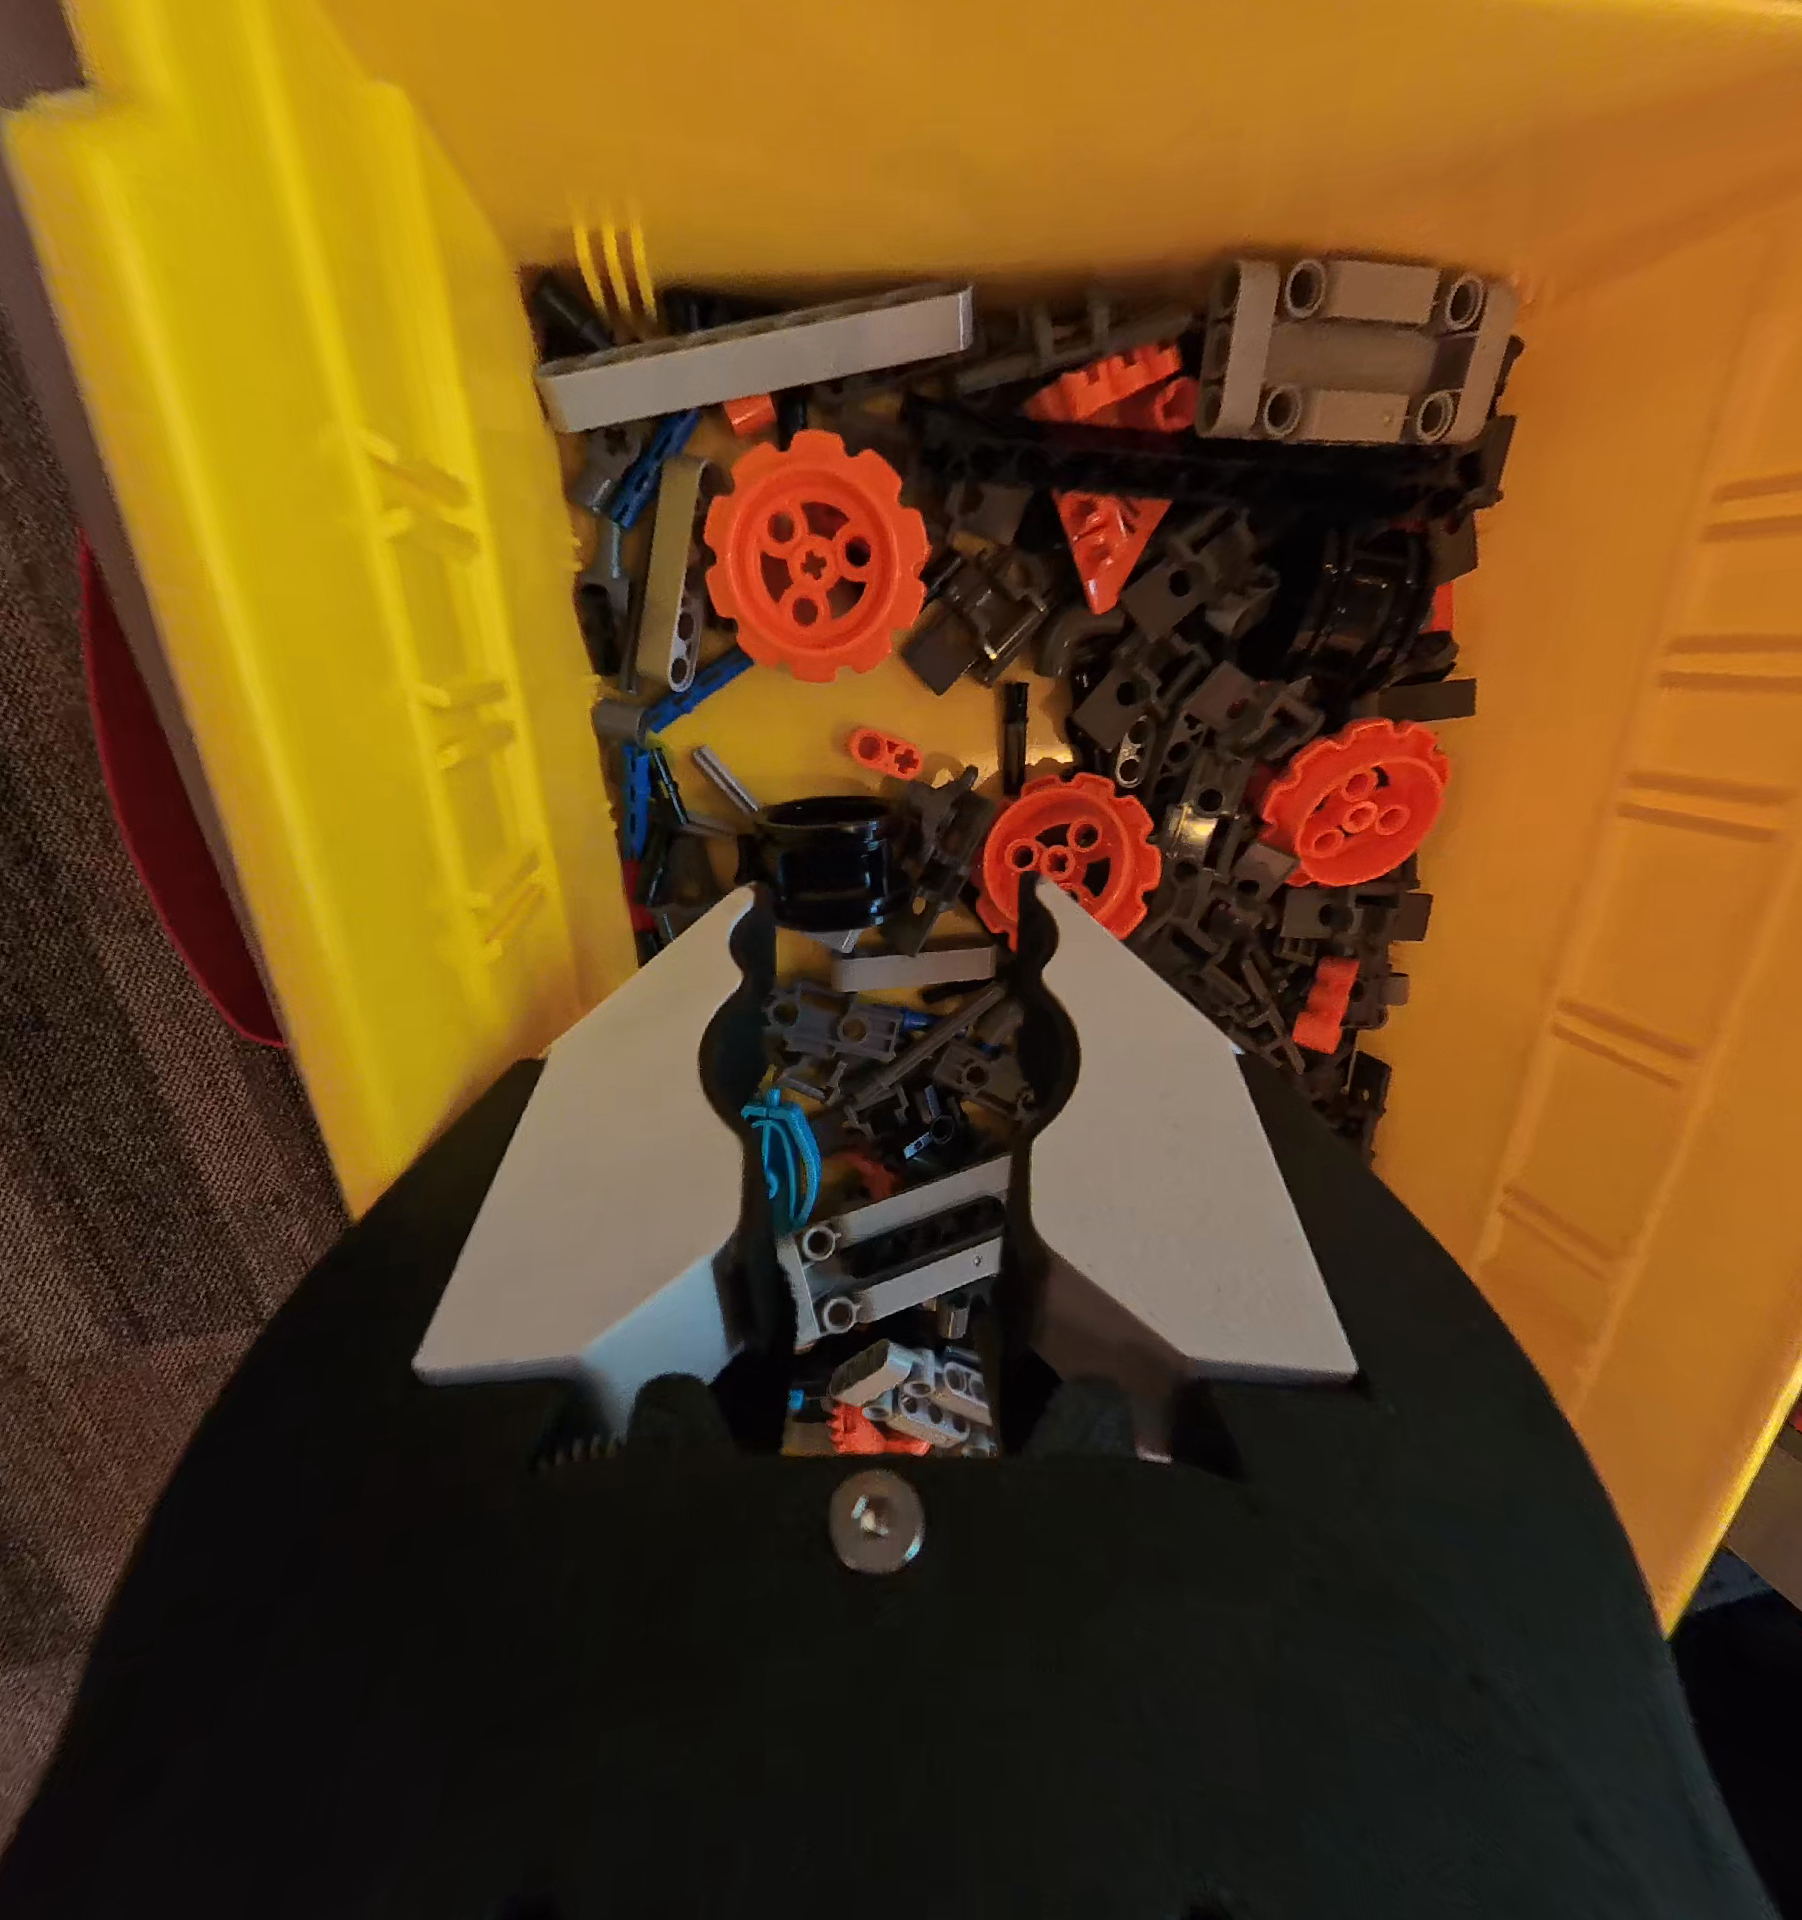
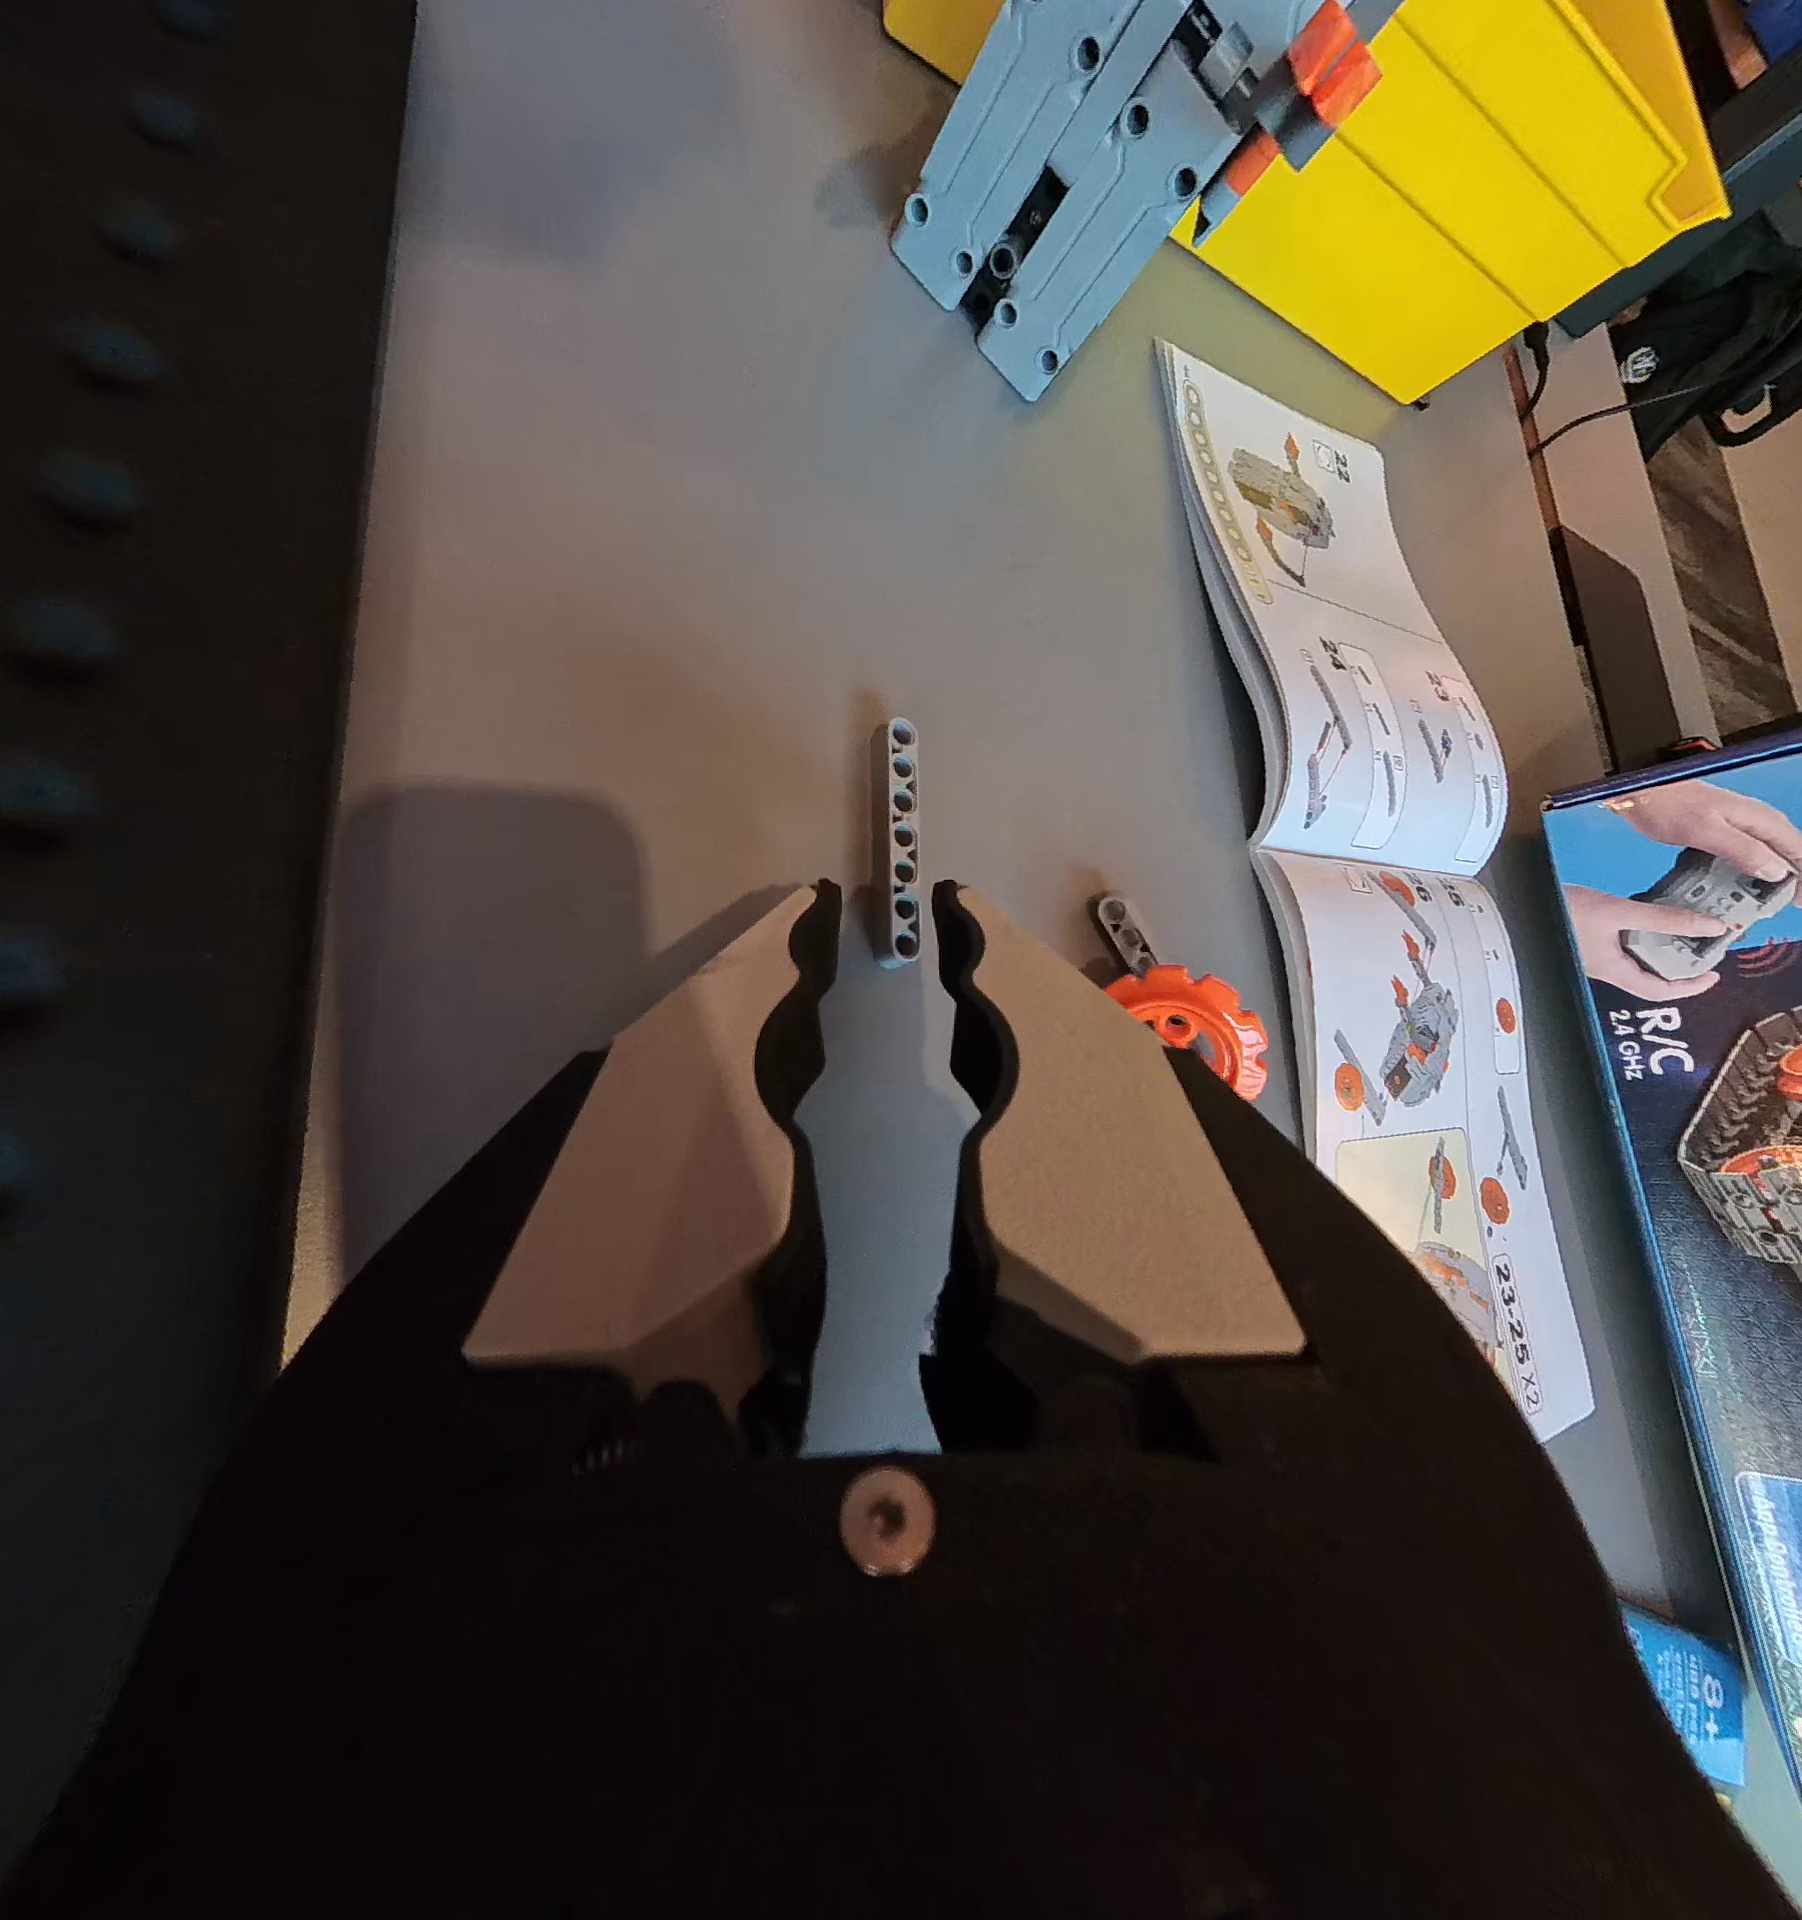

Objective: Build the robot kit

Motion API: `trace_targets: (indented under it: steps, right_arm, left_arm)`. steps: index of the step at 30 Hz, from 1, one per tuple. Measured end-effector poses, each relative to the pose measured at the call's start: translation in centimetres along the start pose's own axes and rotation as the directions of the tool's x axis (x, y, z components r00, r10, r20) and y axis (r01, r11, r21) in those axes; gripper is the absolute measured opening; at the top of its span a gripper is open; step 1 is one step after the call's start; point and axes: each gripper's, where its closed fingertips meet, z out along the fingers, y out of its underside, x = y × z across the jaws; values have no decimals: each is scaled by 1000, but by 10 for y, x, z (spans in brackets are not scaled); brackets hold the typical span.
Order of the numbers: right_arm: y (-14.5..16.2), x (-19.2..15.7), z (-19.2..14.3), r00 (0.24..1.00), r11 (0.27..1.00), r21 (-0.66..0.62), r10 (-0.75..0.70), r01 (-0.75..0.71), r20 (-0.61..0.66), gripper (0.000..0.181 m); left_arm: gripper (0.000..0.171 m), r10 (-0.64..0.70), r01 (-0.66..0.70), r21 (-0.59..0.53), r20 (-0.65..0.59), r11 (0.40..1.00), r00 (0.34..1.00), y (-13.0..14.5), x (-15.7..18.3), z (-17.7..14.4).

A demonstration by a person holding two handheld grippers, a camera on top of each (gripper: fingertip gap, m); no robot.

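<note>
My left gripper (image 1: 889,888) is open and empty, inside a yellow bin (image 1: 876,135) of loose building parts. Its tips hang just above a black wheel rim (image 1: 824,857) and an orange sprocket wheel (image 1: 1068,847). Other orange sprockets (image 1: 814,556) and a grey beam (image 1: 762,358) lie farther in. My right gripper (image 2: 884,899) is open over a grey table (image 2: 668,520). A grey beam with holes (image 2: 898,836) lies on the table, its near end between the tips. An orange sprocket (image 2: 1193,1023) lies just right of the right finger.
A grey panel assembly (image 2: 1073,177) leans by a yellow bin (image 2: 1448,208) at the far right. An open instruction booklet (image 2: 1396,831) and a blue product box (image 2: 1728,1143) lie to the right. A dark strip (image 2: 128,727) borders the table's left. Some 45 centimetres of space lies between my two pairs of fingers.
</note>
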Motion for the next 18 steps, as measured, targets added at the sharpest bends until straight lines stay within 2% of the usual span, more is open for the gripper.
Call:
trace_targets:
  steps: [4, 5, 9, 10, 18]
  right_arm:
    - [1, 0, -1, 1000, 1000, -5, -7, 7, -2, 17]
    - [1, 0, -1, 1000, 1000, -4, -6, 6, -3, 17]
    - [1, 1, -1, 1000, 1000, -3, -4, 4, -4, 17]
    - [1, 0, -1, 1000, 1000, -4, -6, 6, -3, 17]
    - [1, -1, 1, 1000, 1000, -4, -5, 5, 7, 17]
  left_arm:
    - [42, 20, -19, -51, 16, 999, 1000, 4, 0, 13]
    - [37, 25, -24, -56, 23, 998, 999, 4, -1, 16]
    - [35, 28, -27, -55, 12, 998, 1000, 3, 0, 16]
    - [29, 26, -26, -52, 14, 998, 1000, 3, -1, 14]
    - [28, 7, -10, -85, -45, 996, 999, 33, 3, -23]
